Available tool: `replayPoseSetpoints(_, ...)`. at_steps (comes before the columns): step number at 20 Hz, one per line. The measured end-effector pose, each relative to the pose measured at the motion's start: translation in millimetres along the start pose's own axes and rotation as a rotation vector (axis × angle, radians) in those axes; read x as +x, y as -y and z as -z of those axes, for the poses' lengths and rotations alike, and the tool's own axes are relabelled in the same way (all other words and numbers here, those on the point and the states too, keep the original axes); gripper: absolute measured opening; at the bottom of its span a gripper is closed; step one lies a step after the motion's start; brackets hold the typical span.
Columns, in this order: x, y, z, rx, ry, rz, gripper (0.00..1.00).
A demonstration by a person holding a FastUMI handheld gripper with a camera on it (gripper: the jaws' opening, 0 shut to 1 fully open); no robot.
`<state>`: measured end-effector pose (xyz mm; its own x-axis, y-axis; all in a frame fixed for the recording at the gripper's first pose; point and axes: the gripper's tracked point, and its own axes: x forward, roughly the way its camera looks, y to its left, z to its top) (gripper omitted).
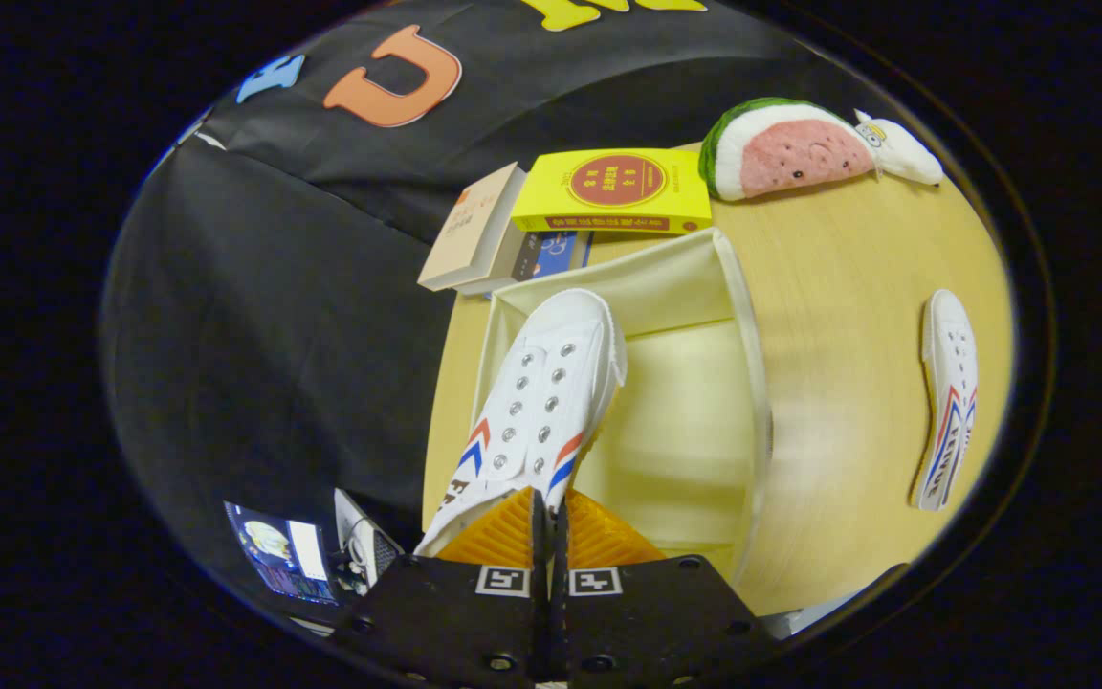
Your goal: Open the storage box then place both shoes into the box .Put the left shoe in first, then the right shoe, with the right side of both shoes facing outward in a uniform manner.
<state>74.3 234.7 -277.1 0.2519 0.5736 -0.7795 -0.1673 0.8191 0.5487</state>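
Observation:
A white canvas shoe (541, 402) with red and blue chevrons hangs from my gripper (548, 522), whose fingers are shut on the heel rim. Its toe points away, over the open cream fabric storage box (747, 316) that stands just ahead of the fingers. The shoe is above the box's left half; whether it touches the bottom I cannot tell. A second matching shoe (948, 402) lies on its side on the wooden table (857, 249), to the right of the box.
Beyond the box lie a yellow book (613, 191) atop a blue one, and a beige book (470, 230) to their left. A watermelon-slice plush (790, 148) and a small white plush (900, 153) sit at the far right. A screen (283, 550) glows below left, off the table.

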Motion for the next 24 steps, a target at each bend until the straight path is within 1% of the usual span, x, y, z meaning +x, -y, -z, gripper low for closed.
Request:
replayPoseSetpoints(3, 24, 5, 0, -0.028, 0.002, 0.086, 0.0)
replayPoseSetpoints(6, 49, 2, 2, -0.052, -0.005, 0.131, 0.0)
replayPoseSetpoints(8, 63, 8, 2, -0.094, -0.013, 0.198, 0.0)
replayPoseSetpoints(12, 79, 10, 8, -0.094, -0.028, 0.237, 0.0)
replayPoseSetpoints(13, 82, 13, 11, -0.081, -0.042, 0.262, 0.0)
replayPoseSetpoints(14, 92, 24, 13, -0.073, -0.068, 0.315, 0.01)
replayPoseSetpoints(15, 97, 33, 14, -0.076, -0.085, 0.335, 0.02)
replayPoseSetpoints(16, 99, 33, 13, -0.076, -0.083, 0.33, 0.02)
replayPoseSetpoints(17, 101, 28, 14, -0.073, -0.082, 0.301, 0.02)
replayPoseSetpoints(19, 89, 22, 17, -0.068, -0.097, 0.245, 0.1)
replayPoseSetpoints(20, 81, 20, 18, -0.074, -0.106, 0.227, 0.27)
replayPoseSetpoints(23, 42, 16, 17, -0.149, -0.086, 0.207, 0.64)
replayPoseSetpoints(24, 27, 10, 19, -0.175, -0.078, 0.18, 0.77)
